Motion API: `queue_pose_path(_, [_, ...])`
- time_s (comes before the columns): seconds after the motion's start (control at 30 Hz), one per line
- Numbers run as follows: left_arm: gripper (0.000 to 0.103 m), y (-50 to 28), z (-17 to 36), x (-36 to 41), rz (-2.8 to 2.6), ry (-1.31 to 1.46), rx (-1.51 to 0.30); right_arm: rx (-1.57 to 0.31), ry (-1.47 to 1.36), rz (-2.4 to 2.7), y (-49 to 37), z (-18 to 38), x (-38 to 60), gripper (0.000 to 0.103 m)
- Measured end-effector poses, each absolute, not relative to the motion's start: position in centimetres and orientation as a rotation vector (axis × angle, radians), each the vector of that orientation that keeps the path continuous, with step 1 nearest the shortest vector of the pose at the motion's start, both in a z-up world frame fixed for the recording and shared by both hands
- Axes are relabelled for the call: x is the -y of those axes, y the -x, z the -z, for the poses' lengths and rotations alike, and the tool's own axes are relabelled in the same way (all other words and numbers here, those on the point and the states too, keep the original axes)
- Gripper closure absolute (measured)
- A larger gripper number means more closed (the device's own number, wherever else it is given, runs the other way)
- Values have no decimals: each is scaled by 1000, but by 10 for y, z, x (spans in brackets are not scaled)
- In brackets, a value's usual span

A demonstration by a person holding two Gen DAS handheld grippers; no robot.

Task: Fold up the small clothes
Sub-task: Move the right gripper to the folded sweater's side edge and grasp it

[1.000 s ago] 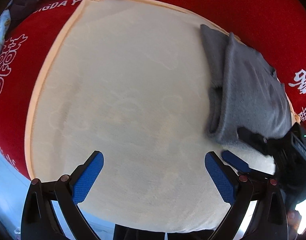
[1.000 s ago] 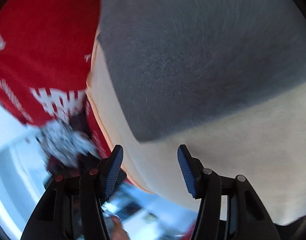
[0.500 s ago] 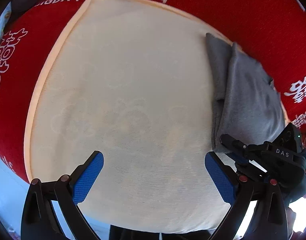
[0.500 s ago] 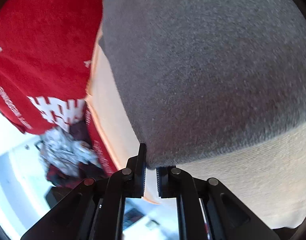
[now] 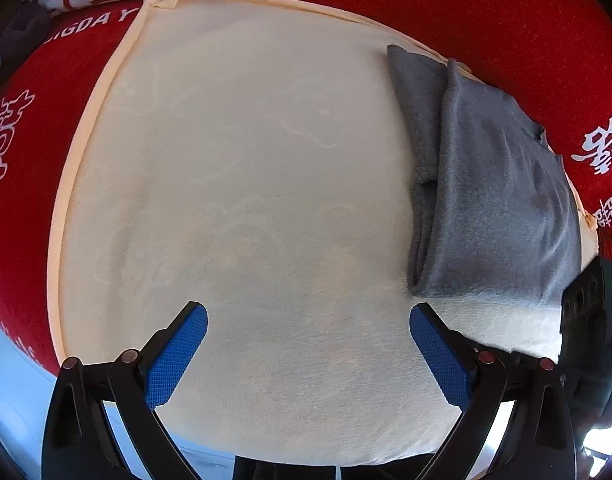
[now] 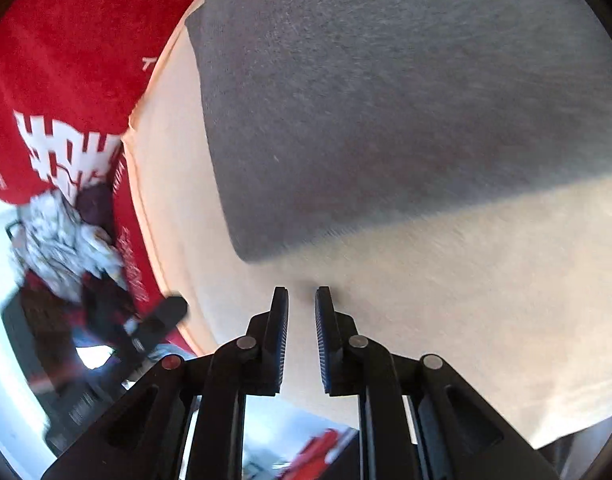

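since half a second ago the right gripper (image 6: pixel 302 300) has let go of the near corner of the grey garment (image 6: pixel 385 100) and backed off: then its fingers were pinched on that corner, now they stand a narrow gap apart and are opening, with nothing between them, only the cream cloth (image 6: pixel 445 300) showing through the gap. landmark for places: the cream cloth, which lies over a red cover (image 5: pixel 485 4) printed with white characters. grey garment (image 5: pixel 493 184) lies folded in layers along the right edge of the cream cloth, its far end near the cloth's far right corner, its near edge flat and squared. judgement: the release here fits a finished fold, the corner having been laid down so the bundle sits parked at the cloth's edge, leaving the middle free. left gripper (image 5: pixel 306 356) hangs over the near middle of the cream cloth, pointing steeply down, fingers (image 5: pixel 176 356) wide apart and empty; it touches nothing and is well apart from the garment, probably kept clear so as not to drag the cloth. beyond the left edge of the cream cloth, off the red cover, a blurred heap of patterned fabric (image 6: pixel 66 248) is visible; what it is i cannot tell.
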State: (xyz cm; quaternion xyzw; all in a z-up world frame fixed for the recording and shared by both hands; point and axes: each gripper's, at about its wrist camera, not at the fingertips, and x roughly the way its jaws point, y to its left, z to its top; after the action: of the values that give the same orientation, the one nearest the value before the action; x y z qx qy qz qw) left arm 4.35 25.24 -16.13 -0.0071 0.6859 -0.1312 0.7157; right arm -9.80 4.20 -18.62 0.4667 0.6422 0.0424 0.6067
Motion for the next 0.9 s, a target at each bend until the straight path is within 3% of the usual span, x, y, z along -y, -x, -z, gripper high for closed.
queue_pose_path(0.07, [2,-44,161,-248,302,8,-1513,-1478,-1088,-78,107,183,-34,78])
queue_pose_path(0.13, [2,-44,161,-245,311,2,-1512,-1465,-1093,-63,114,180,-26,63])
queue_pose_path(0.7, [2,-46,166,-225,347,31,-1550,-1255,-1330,29,133,184,26,61])
queue_pose_path(0.8, [2,-49,169,-225,369,110,-1575,-1203,-1397,46,138,191,33,53])
queue_pose_path(0.9, [2,-53,172,-223,387,165,-1590,-1149,-1469,43,136,198,35,52])
